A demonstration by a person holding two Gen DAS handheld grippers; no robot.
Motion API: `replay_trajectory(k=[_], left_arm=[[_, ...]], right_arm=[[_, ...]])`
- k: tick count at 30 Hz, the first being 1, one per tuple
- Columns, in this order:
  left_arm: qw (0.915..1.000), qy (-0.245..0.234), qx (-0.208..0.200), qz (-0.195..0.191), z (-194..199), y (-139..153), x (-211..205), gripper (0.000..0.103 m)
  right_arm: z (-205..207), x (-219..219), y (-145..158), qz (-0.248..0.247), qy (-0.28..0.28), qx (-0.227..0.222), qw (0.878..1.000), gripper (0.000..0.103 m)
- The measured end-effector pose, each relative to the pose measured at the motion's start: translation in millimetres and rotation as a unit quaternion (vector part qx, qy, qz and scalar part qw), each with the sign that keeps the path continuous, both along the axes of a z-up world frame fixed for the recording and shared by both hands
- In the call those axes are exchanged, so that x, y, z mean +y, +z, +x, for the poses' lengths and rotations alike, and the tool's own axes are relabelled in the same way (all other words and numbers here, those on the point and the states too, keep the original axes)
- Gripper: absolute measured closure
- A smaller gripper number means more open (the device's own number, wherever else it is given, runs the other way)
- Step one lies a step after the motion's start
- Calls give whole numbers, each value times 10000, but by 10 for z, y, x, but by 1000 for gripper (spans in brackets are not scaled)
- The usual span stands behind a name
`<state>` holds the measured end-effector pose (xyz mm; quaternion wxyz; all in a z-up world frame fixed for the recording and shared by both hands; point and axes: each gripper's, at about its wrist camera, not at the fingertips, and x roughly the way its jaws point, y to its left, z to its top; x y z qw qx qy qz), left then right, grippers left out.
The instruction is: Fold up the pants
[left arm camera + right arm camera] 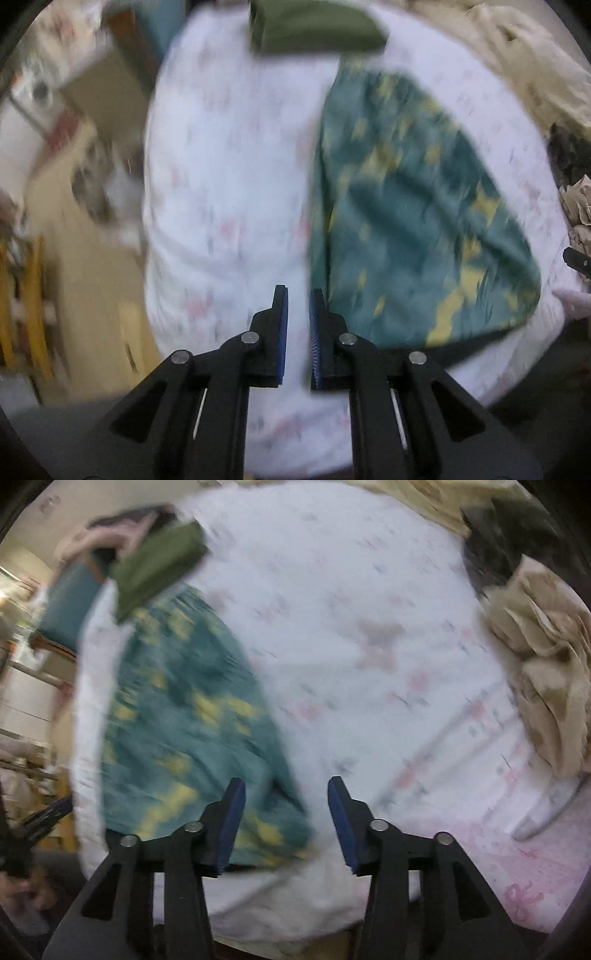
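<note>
Pants (413,221), teal w/ yellow print, lie flat on the white patterned bed sheet (229,166), right of centre in left wrist view, lower left in right wrist view. Left gripper (298,295): jaws a narrow gap apart, nothing between, just beside pants' edge. Right gripper (286,786): jaws spread, empty, at pants' lower corner. Folded olive garment (314,26) at upper centre, touching pants' far end. Beige crumpled cloth (543,672) at right. Both views blurred.
</note>
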<state>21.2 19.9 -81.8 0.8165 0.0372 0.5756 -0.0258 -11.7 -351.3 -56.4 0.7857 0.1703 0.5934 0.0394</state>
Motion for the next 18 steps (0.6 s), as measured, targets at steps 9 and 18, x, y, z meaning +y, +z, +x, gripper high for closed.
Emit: replay_trajectory(k=[9, 18], left_arm=[[9895, -536, 1338, -141, 333, -923, -434, 94], [9849, -546, 1633, -203, 90, -832, -109, 92]], right_arm=[[352, 563, -730, 74, 1024, 924, 9904, 73], [2, 367, -777, 437, 1047, 1674, 9793, 72]])
